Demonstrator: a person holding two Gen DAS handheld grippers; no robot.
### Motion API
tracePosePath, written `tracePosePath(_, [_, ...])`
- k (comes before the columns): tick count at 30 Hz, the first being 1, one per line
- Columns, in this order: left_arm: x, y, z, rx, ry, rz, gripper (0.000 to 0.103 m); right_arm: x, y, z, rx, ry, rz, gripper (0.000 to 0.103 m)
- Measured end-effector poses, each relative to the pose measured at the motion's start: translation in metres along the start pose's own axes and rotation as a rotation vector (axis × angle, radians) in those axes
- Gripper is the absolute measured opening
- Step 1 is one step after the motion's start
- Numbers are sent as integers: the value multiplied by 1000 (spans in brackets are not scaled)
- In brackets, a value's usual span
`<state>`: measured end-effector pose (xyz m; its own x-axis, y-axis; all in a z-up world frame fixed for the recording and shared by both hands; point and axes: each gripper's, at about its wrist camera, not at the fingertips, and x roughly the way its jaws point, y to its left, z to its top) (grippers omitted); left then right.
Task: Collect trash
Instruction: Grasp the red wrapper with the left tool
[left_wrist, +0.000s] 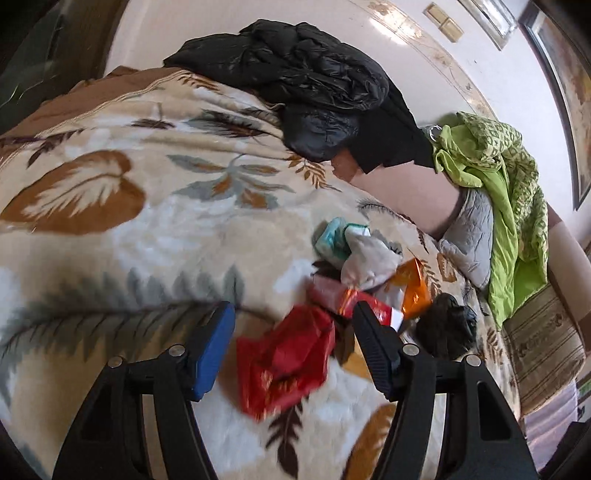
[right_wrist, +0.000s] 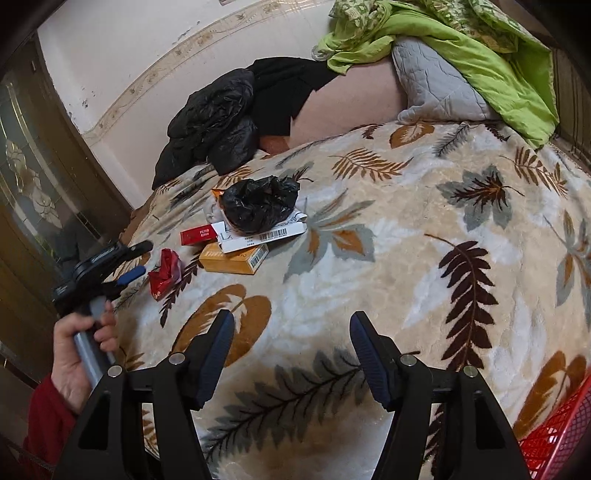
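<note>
A heap of trash lies on the leaf-patterned blanket (right_wrist: 406, 229): a crumpled red wrapper (left_wrist: 288, 362), a red cigarette box (right_wrist: 197, 234), a yellow box (right_wrist: 232, 258), a white barcoded carton (right_wrist: 258, 232), an orange packet (left_wrist: 413, 288), a teal tissue pack (left_wrist: 332, 240) and a crumpled black bag (right_wrist: 258, 206). My left gripper (left_wrist: 291, 317) is open just over the red wrapper, and its pads are clear of it. In the right wrist view the left gripper (right_wrist: 142, 258) sits just left of the red wrapper (right_wrist: 164, 273). My right gripper (right_wrist: 291, 325) hangs open and empty over bare blanket, nearer than the heap.
A black jacket (left_wrist: 314, 81) lies at the far side of the bed by the wall. Green bedding (right_wrist: 461, 44) and a grey quilted pillow (right_wrist: 432, 85) are piled at the head. A red mesh basket (right_wrist: 561, 435) shows at the lower right. A hand (right_wrist: 85, 339) with a red sleeve holds the left gripper's handle.
</note>
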<state>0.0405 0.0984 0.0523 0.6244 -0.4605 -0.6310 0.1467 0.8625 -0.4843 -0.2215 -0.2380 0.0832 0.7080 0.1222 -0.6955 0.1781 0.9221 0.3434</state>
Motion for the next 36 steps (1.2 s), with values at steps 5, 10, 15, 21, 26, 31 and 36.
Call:
tracePosePath(5, [18,-17,-10,114,106,-13,65,-3,-4,0,18,-10,-5,69])
tracePosePath(10, [16,-43,-34,312,131,48,65,-1,-5,1,32,-4,-1,69])
tracePosePath(15, [24,-34,-31,268,110,114,52,8,1,2,18,21,-1,69])
tracePosePath(21, [33,-30,-29,240,117,134,34,24,11,36,73,22,57,70])
tracePosePath(26, [28,-36,-29,252,74,148,24,55,41,75,69,-22,76,85])
tracePosePath(31, [14,-41,-26,243,30,114,24,110,57,94,70,-17,31,85])
tracePosePath(36, [10,-51,-25,262,21,85,24,153,58,96,64,29,-9,82])
